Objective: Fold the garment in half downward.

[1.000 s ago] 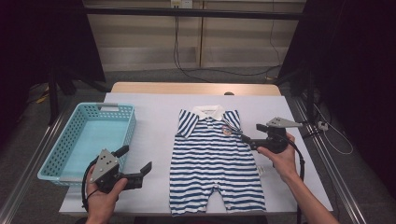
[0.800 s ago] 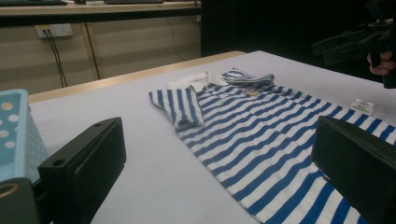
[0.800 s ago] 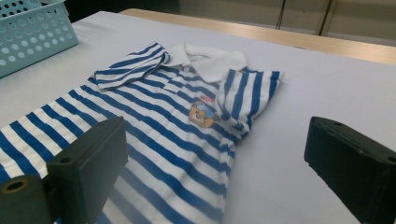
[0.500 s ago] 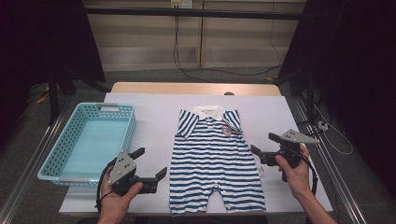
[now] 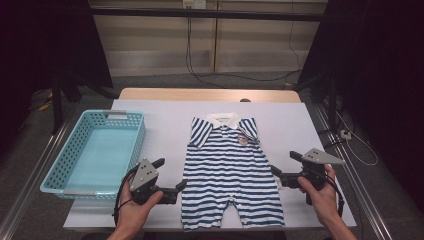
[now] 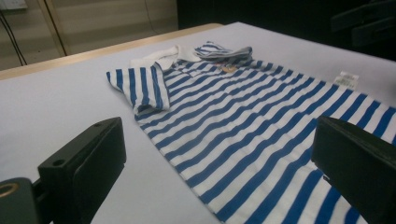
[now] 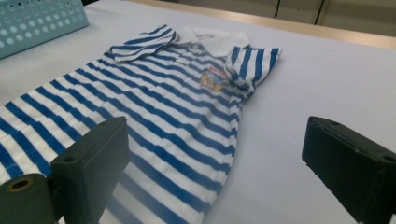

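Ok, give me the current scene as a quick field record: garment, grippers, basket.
garment: striped romper, lying flat, collar toward the far edge of the table
left gripper: open, at the romper's left edge, low near the legs
right gripper: open, at the romper's right edge
held: nothing
basket: light blue, left of the romper, nothing in it

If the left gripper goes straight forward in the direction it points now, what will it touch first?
Most likely the striped romper. The left gripper is open and aims at the garment's near side edge; in the left gripper view the striped cloth lies directly between its fingers. Its height above the table is unclear.
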A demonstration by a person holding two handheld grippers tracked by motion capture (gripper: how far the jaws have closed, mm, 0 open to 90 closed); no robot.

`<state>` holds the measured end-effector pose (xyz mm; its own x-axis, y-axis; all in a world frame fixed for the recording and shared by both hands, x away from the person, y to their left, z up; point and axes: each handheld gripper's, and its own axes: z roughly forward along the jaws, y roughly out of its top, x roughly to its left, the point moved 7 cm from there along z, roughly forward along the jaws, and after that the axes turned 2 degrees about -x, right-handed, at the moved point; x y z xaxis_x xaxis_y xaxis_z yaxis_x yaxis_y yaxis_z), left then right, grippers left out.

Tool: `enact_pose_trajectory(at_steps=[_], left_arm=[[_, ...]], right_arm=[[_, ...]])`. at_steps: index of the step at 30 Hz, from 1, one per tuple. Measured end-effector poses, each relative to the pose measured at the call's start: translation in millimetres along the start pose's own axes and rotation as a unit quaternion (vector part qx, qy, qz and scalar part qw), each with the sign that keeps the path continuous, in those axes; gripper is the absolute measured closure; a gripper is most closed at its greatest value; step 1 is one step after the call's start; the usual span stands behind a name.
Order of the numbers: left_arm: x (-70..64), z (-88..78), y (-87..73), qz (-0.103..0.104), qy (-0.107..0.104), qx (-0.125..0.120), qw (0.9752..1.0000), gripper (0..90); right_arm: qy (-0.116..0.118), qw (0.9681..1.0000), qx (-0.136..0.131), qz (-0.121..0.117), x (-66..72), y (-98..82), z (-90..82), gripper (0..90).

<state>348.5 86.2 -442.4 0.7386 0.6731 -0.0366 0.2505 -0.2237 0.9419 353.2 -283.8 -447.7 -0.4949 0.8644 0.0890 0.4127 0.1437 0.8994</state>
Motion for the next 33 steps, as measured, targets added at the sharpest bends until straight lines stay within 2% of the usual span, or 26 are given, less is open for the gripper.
enact_pose_trajectory(at_steps=[4,6,7,10,11,12,14,15,16,17,18,19,20,21,23,25,26,27,29,31,33], left_arm=[[4.7,8.8,-3.9,-0.010,0.004,0.019,0.9998,3.3],[4.0,11.7,-5.5,-0.008,-0.005,0.031,0.9995,3.3],[1.9,13.3,-5.8,-0.018,-0.009,0.030,0.9993,3.3],[1.1,13.4,-8.5,0.008,-0.004,0.043,0.9990,4.1],[-0.3,14.3,-8.9,0.002,-0.006,0.040,0.9992,4.2],[1.1,13.7,-10.8,0.011,-0.009,0.049,0.9987,4.1],[-1.8,15.5,-14.8,0.002,-0.011,0.055,0.9984,4.3],[-2.7,16.8,-17.9,0.015,-0.015,0.067,0.9975,4.0],[-4.7,19.1,-21.1,0.019,-0.017,0.079,0.9966,3.7],[-6.3,21.8,-24.0,0.019,-0.027,0.088,0.9956,3.7],[-8.0,24.0,-25.8,0.010,-0.038,0.095,0.9947,4.0],[-9.0,25.4,-26.0,0.000,-0.040,0.096,0.9946,4.3],[-8.4,25.6,-26.4,-0.001,-0.037,0.098,0.9945,4.4],[-7.1,25.1,-27.7,0.005,-0.037,0.104,0.9938,4.6],[-8.3,25.4,-33.0,-0.007,-0.042,0.122,0.9917,4.8],[-10.1,27.2,-36.1,0.000,-0.036,0.132,0.9906,6.0],[-12.2,27.2,-36.7,0.002,-0.042,0.134,0.9901,6.9],[-13.3,28.2,-37.6,0.006,-0.040,0.133,0.9904,6.9],[-14.1,26.9,-41.1,0.016,-0.036,0.150,0.9880,8.1],[-14.2,26.5,-44.2,0.006,-0.037,0.163,0.9858,13.7],[-10.9,26.8,-43.2,0.003,-0.024,0.167,0.9857,23.8]], right_arm=[[0.007,0.9998,0.020,0.005,2.7,-7.1,1.5,7.0],[0.007,0.9996,0.029,0.001,4.3,-8.9,2.3,8.0],[0.007,0.9994,0.035,-0.006,5.4,-9.8,2.3,8.1],[0.019,0.9982,0.055,-0.013,9.5,-16.7,0.4,8.4],[0.021,0.9981,0.057,-0.013,10.3,-18.7,-0.4,9.5],[0.024,0.9976,0.064,-0.012,12.1,-20.8,-1.9,9.9],[0.026,0.9966,0.075,-0.020,13.8,-24.6,-5.1,9.9],[0.030,0.9958,0.084,-0.023,14.2,-27.8,-6.6,10.1],[0.030,0.9949,0.094,-0.019,14.7,-31.3,-8.6,11.2],[0.032,0.9941,0.101,-0.021,14.5,-34.6,-10.0,13.2],[0.034,0.9935,0.107,-0.020,14.4,-37.3,-10.5,15.2],[0.034,0.9925,0.116,-0.019,13.4,-39.8,-11.2,19.2],[0.040,0.9919,0.119,-0.019,13.2,-41.2,-11.2,23.9],[0.039,0.9913,0.123,-0.027,11.8,-42.3,-10.6,28.3],[0.032,0.9895,0.138,-0.030,10.7,-46.6,-8.6,33.6],[0.032,0.9867,0.157,-0.027,10.5,-52.0,-5.0,38.4],[0.032,0.9859,0.162,-0.030,11.1,-52.9,-4.2,41.3],[0.031,0.9856,0.164,-0.028,11.8,-52.7,-4.1,43.4],[0.030,0.9847,0.170,-0.027,12.2,-53.5,-4.5,45.9],[0.031,0.9837,0.174,-0.032,11.7,-54.9,-4.7,49.1],[0.034,0.9822,0.181,-0.035,11.6,-56.0,-4.2,53.1]])
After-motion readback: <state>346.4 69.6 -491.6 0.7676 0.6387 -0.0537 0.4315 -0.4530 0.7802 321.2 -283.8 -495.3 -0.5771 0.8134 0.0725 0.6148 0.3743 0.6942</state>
